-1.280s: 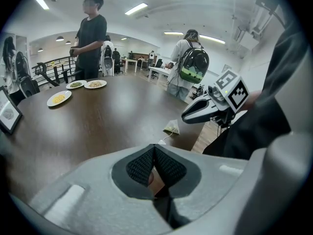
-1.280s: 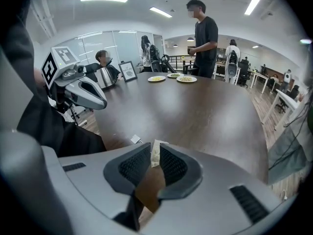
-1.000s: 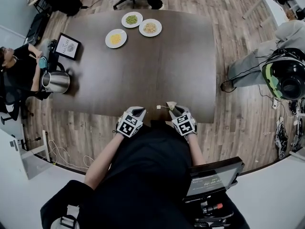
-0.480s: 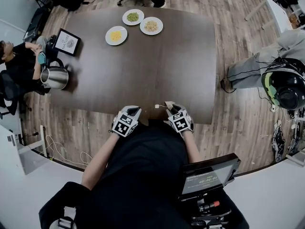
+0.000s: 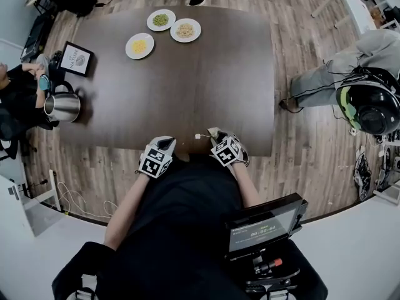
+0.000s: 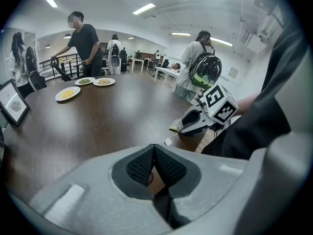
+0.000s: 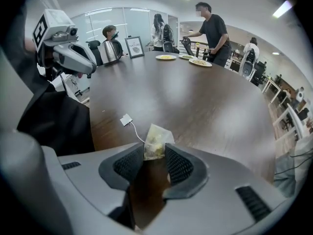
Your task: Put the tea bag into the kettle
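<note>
The grey right gripper (image 7: 154,154) has just been opening its jaws. They stand wide now, with the small pale pointy tea bag (image 7: 157,141) between them but not squeezed. The bag lies on the big dark brown wooden table (image 5: 187,86), far from the shiny round metal kettle (image 5: 61,107). The grey left gripper (image 6: 153,163), nearer the kettle, is closed on nothing. So no step is done yet — the bag must be grabbed, carried to the kettle and dropped in.

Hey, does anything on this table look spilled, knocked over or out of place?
Nothing looks spilled, tipped or damaged. The tea bag sits by the table's near edge with its string trailing beside it, and the kettle stands upright at the left edge.
</note>
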Demonstrator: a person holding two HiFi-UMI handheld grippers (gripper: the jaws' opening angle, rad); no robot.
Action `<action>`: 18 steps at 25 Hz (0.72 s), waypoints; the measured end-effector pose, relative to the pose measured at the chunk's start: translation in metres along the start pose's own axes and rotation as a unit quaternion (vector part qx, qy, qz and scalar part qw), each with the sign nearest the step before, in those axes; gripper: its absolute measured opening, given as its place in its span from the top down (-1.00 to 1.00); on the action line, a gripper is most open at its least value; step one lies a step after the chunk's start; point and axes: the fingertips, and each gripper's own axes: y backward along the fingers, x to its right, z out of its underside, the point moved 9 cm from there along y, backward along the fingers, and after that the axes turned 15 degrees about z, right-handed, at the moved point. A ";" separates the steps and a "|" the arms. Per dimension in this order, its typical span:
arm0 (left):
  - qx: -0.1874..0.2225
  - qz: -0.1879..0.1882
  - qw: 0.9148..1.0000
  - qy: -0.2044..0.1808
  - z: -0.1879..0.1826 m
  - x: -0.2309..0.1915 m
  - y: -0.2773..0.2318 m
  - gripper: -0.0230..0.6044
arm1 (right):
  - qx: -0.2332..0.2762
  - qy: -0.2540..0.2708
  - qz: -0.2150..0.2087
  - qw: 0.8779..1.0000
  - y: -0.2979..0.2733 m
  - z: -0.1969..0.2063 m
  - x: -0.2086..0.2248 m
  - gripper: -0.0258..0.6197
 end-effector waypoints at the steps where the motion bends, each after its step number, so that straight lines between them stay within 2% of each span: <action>1: 0.000 0.001 1.000 -0.001 -0.001 0.000 -0.001 0.92 | 0.000 -0.001 0.000 1.000 0.000 0.000 0.000 0.49; 9: 0.002 0.008 1.000 -0.008 -0.006 -0.001 -0.010 0.91 | 0.001 -0.012 -0.004 1.000 -0.003 0.005 0.001 0.50; 10: 0.000 0.008 1.000 -0.008 -0.006 -0.002 -0.010 0.92 | 0.001 -0.013 -0.006 1.000 -0.003 0.004 0.001 0.53; 12: -0.003 0.008 1.000 -0.005 -0.006 -0.002 -0.009 0.91 | 0.000 -0.015 -0.009 1.000 -0.002 0.001 0.001 0.76; 13: -0.003 0.008 1.000 -0.005 -0.006 -0.002 -0.008 0.91 | -0.002 -0.013 -0.009 1.000 -0.002 0.001 0.000 0.80; 18: -0.002 0.005 1.000 -0.004 -0.005 -0.007 -0.009 0.92 | -0.002 -0.012 -0.011 1.000 -0.007 -0.002 0.001 0.80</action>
